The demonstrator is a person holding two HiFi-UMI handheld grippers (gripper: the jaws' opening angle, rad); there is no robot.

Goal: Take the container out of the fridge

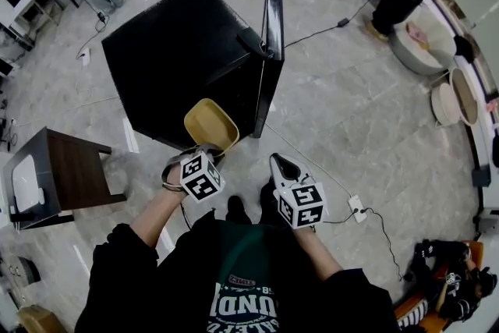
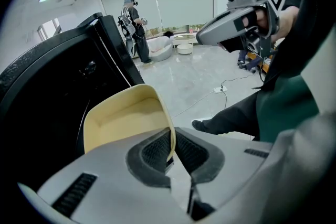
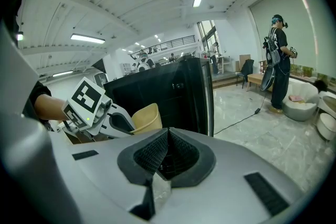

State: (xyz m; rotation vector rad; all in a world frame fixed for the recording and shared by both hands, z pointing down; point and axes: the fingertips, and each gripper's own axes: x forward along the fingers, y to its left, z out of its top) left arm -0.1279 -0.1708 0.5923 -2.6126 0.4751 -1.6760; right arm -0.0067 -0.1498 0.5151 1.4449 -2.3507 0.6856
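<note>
A tan, open-topped container (image 1: 210,123) hangs in front of the black mini fridge (image 1: 179,58), whose door (image 1: 270,35) stands open. My left gripper (image 1: 207,151) is shut on the container's near rim. In the left gripper view the thin rim (image 2: 169,136) runs down between the two dark pads (image 2: 155,150), and the container (image 2: 128,120) tilts up toward the fridge (image 2: 47,92). My right gripper (image 1: 280,163) hovers just right of it, shut and empty (image 3: 166,136). The right gripper view shows the container (image 3: 147,118) and my left gripper (image 3: 113,122) at left.
A dark wooden side table (image 1: 66,171) stands left of me. A power strip (image 1: 357,207) with cables lies on the marble floor at right. Another person (image 3: 278,65) stands far off near white tubs (image 1: 425,47).
</note>
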